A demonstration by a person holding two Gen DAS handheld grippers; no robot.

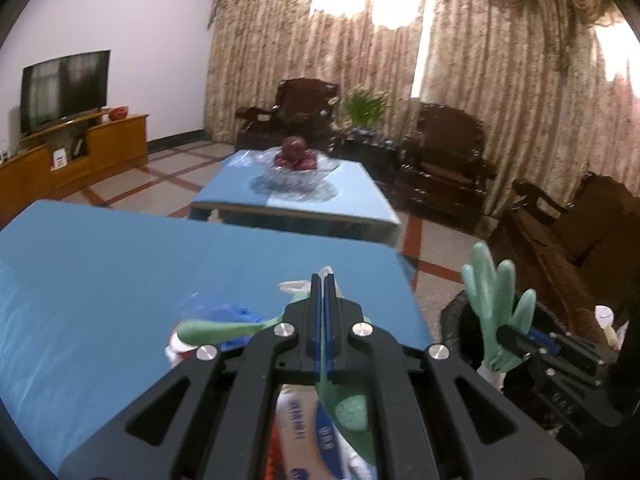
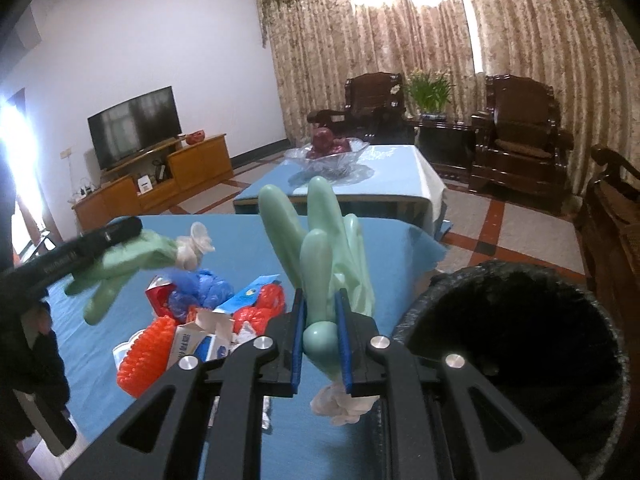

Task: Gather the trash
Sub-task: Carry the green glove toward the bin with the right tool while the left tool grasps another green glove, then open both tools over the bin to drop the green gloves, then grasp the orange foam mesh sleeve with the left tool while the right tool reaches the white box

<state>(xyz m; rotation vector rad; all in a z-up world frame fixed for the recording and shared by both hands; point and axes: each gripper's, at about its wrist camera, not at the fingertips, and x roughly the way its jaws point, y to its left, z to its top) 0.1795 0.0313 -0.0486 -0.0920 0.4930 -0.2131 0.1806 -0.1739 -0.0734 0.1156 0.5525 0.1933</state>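
Note:
My left gripper (image 1: 324,280) is shut on a pale green rubber glove (image 1: 216,328) that hangs under its jaws above the blue table (image 1: 100,280). It also shows in the right wrist view (image 2: 120,258), held up over the trash pile. My right gripper (image 2: 322,296) is shut on a second green glove (image 2: 320,240) whose fingers stand upright; it is beside the black-lined trash bin (image 2: 516,344). In the left wrist view the right gripper (image 1: 508,334) holds that glove (image 1: 496,300) over the bin (image 1: 456,312). Loose trash (image 2: 208,320) lies on the table: blue bag, red wrappers, orange brush, cartons.
A second blue table (image 1: 296,196) with a glass fruit bowl (image 1: 294,172) stands beyond. Dark wooden armchairs (image 1: 444,168) line the curtain side. A wooden chair (image 2: 612,216) is right of the bin. A TV (image 2: 134,128) sits on a wooden cabinet at left.

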